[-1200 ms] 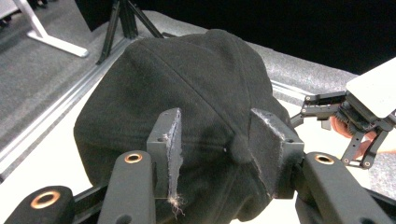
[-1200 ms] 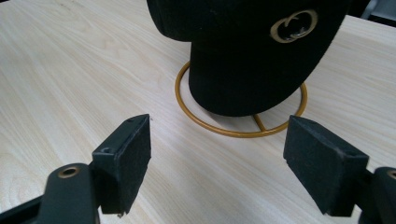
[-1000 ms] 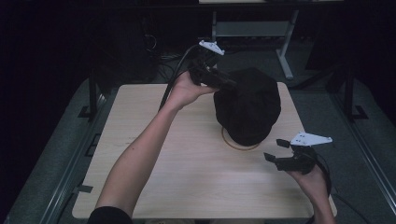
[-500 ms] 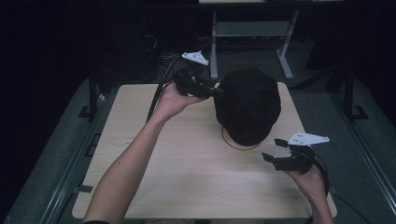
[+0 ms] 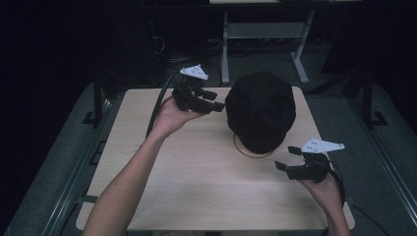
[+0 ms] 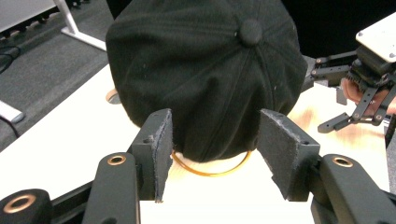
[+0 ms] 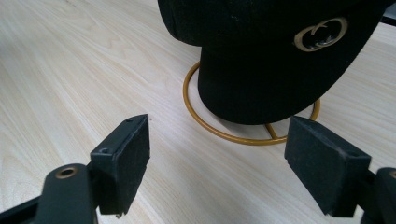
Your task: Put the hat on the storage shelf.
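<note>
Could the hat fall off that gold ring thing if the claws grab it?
Maybe. The black cap sits on a thin gold wire stand with a narrow ring base, so a sideways push might tip both over. The left gripper is close to the cap with its jaws apart and nothing between them; a one-sided pinch could drag the soft cloth askew. The right gripper, open near the ring base, might bump the wire.

High cam overhead; both claw cams close, sharing cap (image 5: 260, 110).
</note>
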